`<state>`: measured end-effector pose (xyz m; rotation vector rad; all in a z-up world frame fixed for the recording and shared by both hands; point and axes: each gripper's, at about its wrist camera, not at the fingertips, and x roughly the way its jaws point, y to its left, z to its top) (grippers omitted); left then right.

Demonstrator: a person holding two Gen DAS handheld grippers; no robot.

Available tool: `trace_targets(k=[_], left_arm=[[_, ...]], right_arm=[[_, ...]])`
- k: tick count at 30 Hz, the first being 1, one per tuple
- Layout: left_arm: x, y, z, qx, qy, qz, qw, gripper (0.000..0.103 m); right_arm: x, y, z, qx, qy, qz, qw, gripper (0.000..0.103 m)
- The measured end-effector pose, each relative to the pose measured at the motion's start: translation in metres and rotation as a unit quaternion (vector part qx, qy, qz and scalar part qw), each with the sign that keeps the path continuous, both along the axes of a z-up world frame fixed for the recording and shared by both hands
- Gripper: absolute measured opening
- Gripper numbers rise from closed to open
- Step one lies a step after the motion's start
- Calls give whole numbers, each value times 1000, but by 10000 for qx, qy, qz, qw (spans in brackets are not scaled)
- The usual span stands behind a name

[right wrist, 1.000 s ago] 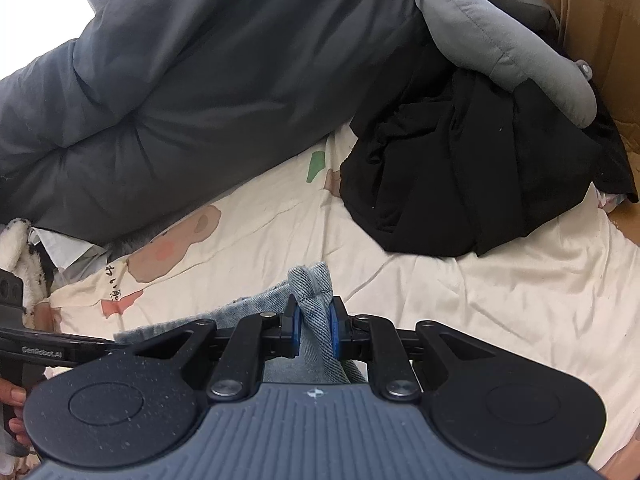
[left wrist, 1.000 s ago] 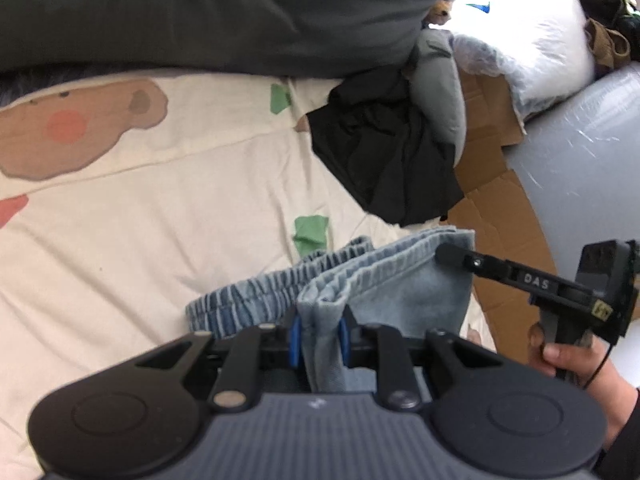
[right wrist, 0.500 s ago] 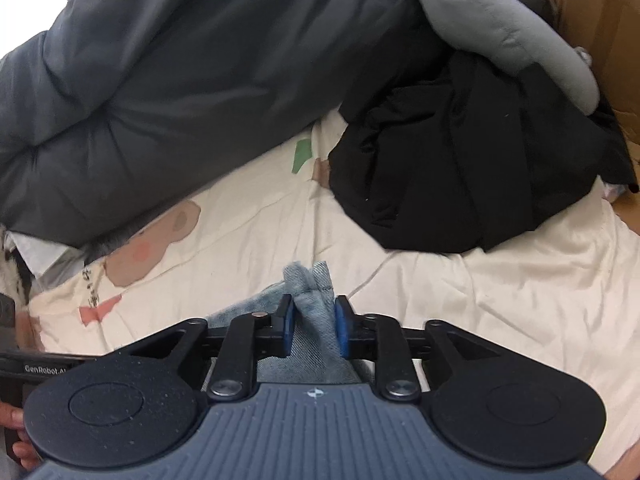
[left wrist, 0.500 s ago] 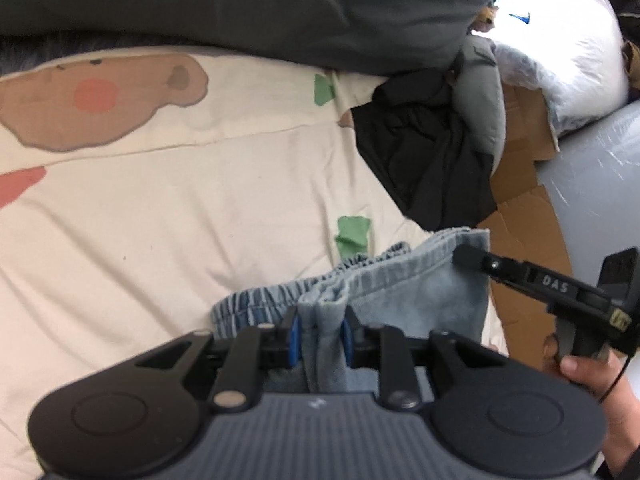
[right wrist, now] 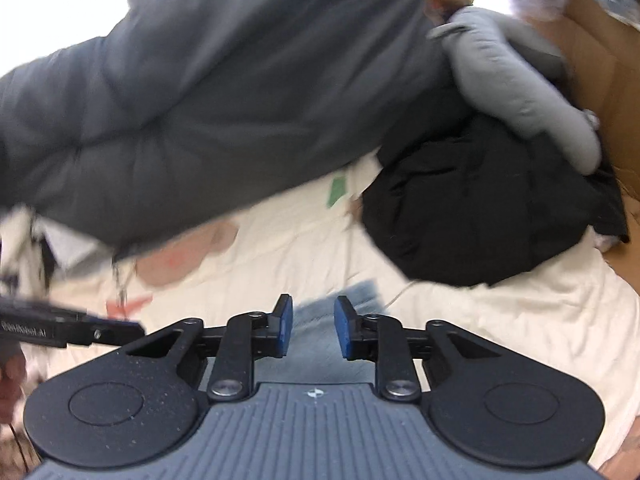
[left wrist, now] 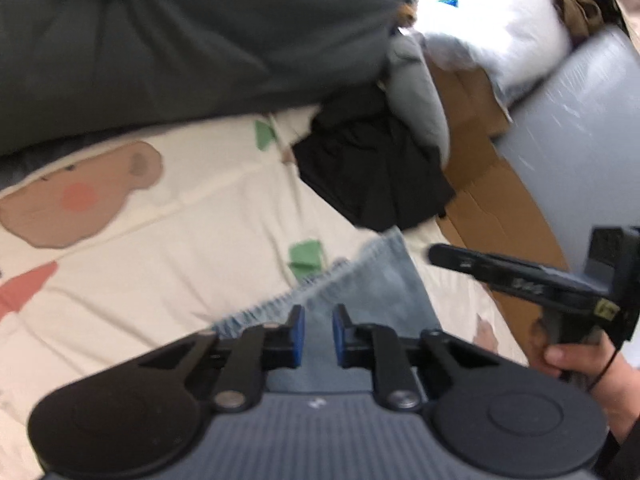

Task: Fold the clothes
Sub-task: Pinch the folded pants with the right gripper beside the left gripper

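Observation:
Folded light-blue denim (left wrist: 376,280) with an elastic waistband lies flat on the cream printed sheet (left wrist: 180,248). My left gripper (left wrist: 319,320) hovers over its near edge. The blue pads stand apart and are closing, with the cloth lying below them and not pinched. In the right wrist view my right gripper (right wrist: 314,312) is open above the denim (right wrist: 360,292), nothing pressed between its pads. The right gripper's tip (left wrist: 436,254) shows in the left wrist view, just right of the denim, held by a hand (left wrist: 580,364). The left gripper's tip (right wrist: 120,330) shows at the left in the right wrist view.
A dark grey duvet (left wrist: 180,40) is bunched along the far side of the bed. A black garment (right wrist: 480,208) and a grey padded one (right wrist: 520,80) are heaped at the far right, against cardboard (left wrist: 492,196). A white bag (left wrist: 500,28) lies beyond.
Both grippers held folds of the denim between their pads; now both have let go and pulled back, and the denim lies flat on the sheet.

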<state>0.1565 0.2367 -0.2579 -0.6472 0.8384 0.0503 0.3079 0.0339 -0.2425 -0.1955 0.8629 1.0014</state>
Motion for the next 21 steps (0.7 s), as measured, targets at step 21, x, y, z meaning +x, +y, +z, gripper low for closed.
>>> trace_targets(k=[21], left_arm=[[27,-8,-62,446,526,-48,9976,3]], right_arm=[[-7,49,-68,-727,264,415,9961,11]])
